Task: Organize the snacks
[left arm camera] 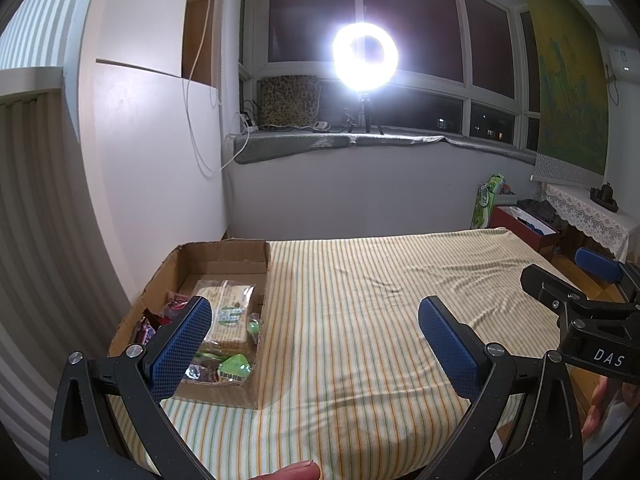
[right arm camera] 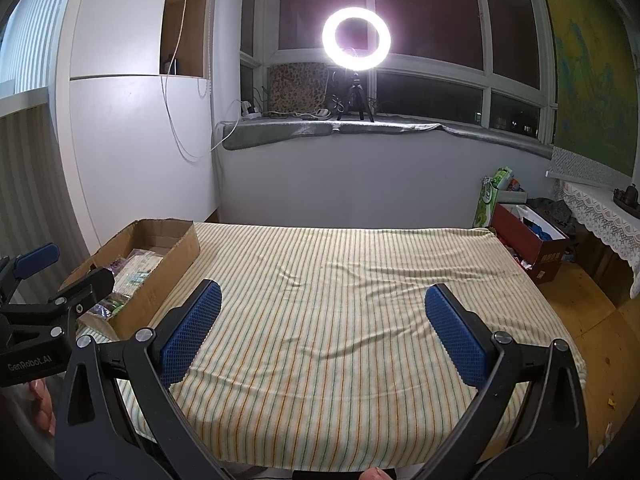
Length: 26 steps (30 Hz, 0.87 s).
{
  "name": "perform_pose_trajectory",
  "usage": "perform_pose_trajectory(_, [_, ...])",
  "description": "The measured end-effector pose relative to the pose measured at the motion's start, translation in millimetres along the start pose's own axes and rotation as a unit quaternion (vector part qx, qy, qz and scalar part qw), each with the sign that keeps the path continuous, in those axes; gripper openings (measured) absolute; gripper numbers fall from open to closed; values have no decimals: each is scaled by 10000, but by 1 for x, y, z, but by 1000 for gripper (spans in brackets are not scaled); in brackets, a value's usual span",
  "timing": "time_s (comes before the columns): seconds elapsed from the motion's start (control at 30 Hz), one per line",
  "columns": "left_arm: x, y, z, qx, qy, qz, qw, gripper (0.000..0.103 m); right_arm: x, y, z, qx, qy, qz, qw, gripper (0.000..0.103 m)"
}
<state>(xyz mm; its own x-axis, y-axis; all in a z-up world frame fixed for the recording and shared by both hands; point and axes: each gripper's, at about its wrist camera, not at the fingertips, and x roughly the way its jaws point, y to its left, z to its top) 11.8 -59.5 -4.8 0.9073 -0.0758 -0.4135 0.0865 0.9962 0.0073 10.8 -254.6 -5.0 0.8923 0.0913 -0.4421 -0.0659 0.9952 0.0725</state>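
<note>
White lettering reads "DAS" on the black body of the right gripper [left arm camera: 592,280] where it shows at the right edge of the left wrist view, and "GenRobot.AI" on the left gripper [right arm camera: 60,276] seen at the left edge of the right wrist view; print on the snack wrappers is too small to read. A striped cloth [right arm camera: 340,300] covers the worktop, wrinkled across its middle and bare from the box to the right edge, beyond which wooden floor [right arm camera: 580,312] and a red box [right arm camera: 528,248] sit. The cardboard box [left arm camera: 160,280] stands at the worktop's far left corner, close to the white wall, open on top. Inside it lie the snacks [left arm camera: 228,312]: a clear pack of pale wafers, red wrappers to its left and small green packets at the near end. The left gripper [left arm camera: 316,332] hangs above the near part of the worktop with jaws spread wide and nothing between them, its left pad [left arm camera: 180,344] showing in front of the box. The right gripper [right arm camera: 324,320] is likewise spread wide and holds nothing, above bare cloth. A ring light [right arm camera: 356,38] glares from the window sill
</note>
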Motion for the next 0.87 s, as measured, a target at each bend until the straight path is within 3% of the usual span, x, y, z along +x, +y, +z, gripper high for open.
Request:
perform_pose_trajectory(0.7, [0, -1, -4, -52, 56, -56, 10000, 102, 1, -7, -7, -13, 87, 50, 9999, 103])
perform_pose_trajectory(0.87, [-1, -1, -6, 9, -32, 90, 10000, 102, 3, -7, -7, -16, 97, 42, 9999, 103])
